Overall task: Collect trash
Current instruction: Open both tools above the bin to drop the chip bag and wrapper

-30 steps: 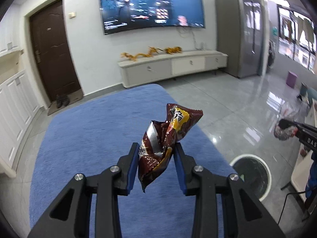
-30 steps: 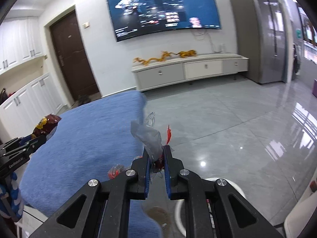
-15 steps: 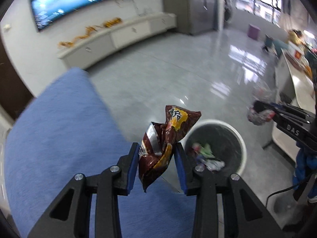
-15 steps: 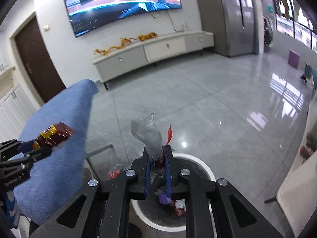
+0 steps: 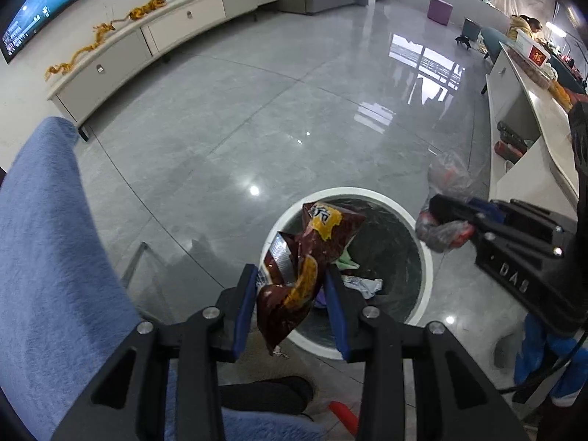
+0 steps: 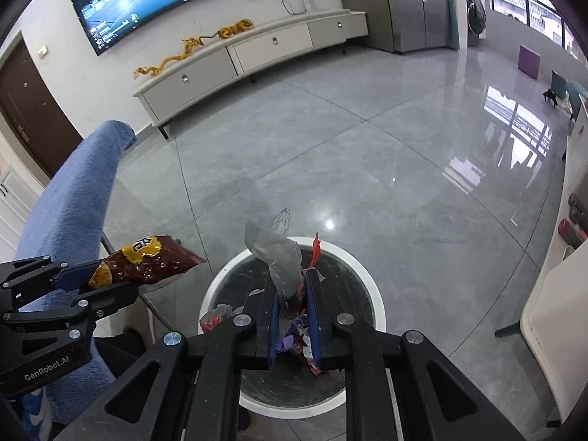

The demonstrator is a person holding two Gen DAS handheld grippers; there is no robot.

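In the left wrist view, the left gripper [image 5: 290, 305] pointed steeply down with its blue pads clamped on a crumpled brown-and-yellow foil snack bag [image 5: 305, 268]; the bag's long axis ran up and away from the jaws, its top hanging over the near rim of the round white-rimmed trash bin [image 5: 422, 253] on the grey tiled floor — litter already lay inside. To the right, the right gripper [image 5: 446, 220] held a crumpled clear plastic wrapper with red scraps [image 5: 444, 235] just past the bin's right rim; the blue towel-covered tabletop [image 5: 47, 242] lay to the left.

In the right wrist view, the right gripper [image 6: 294, 312] was clenched on that wrapper [image 6: 275, 253], directly above the bin's opening [image 6: 224, 275]; the snack bag [image 6: 143, 261] sat left of the rim — so the right hand seemed nearer to a clean drop.
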